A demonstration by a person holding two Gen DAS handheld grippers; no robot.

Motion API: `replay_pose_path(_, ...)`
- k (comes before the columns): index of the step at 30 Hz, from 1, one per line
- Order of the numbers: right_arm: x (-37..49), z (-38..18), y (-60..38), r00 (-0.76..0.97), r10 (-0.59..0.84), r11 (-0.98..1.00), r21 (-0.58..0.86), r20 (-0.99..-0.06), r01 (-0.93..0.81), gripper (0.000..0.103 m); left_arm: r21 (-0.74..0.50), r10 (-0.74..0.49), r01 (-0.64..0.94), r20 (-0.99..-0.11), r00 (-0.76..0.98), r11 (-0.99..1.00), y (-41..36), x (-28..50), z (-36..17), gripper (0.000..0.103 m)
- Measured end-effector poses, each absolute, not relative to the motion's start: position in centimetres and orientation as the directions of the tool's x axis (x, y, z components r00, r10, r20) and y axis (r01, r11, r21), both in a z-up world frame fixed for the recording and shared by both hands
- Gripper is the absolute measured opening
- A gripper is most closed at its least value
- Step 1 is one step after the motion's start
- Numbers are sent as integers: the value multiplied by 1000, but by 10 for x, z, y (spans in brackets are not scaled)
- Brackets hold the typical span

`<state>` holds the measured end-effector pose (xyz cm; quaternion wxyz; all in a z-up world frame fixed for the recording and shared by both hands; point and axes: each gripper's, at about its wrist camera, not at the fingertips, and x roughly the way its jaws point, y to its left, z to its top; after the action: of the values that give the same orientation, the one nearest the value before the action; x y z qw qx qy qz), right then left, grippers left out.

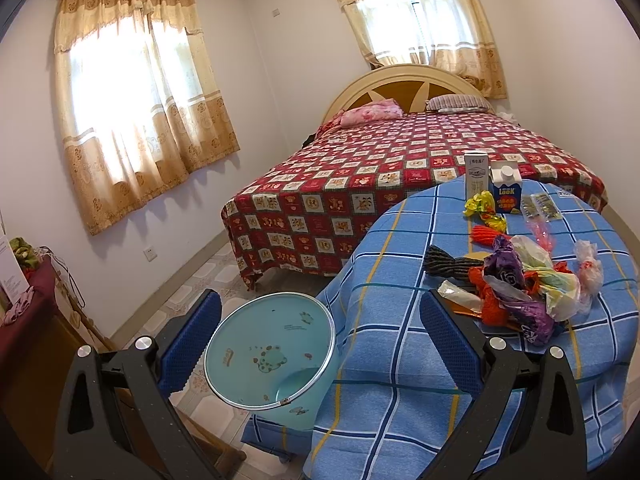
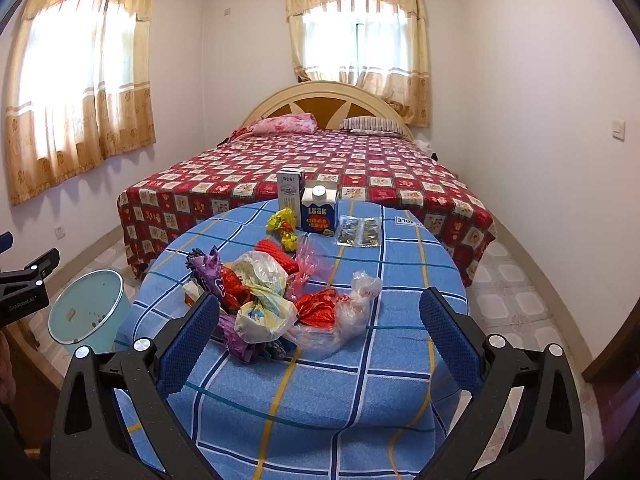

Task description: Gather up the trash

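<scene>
Both grippers, left gripper [image 1: 320, 332] and right gripper [image 2: 320, 332], spread empty; trash pile [image 2: 272, 300] lengthwise left-to-right.

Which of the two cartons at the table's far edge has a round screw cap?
The shorter blue carton printed "LOOK": its sloped white top carries a round cap. The taller white carton touching its left side is slim and flat-topped, with no cap showing.

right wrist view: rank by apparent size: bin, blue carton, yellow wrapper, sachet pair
1. Bin, clearly largest.
2. Blue carton.
3. Sachet pair and yellow wrapper: look about alike, not ranked.
All sit at different depths, so this is apparent size only.
</scene>
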<state>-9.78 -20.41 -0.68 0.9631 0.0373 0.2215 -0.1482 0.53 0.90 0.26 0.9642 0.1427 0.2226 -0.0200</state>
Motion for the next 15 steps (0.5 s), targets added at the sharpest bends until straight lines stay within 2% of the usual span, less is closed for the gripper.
replay_pose_path(15,-96,-14,-206,854,-264,954,7,-449,298,98,266,26,102,-436,900,959,11,6,3,97)
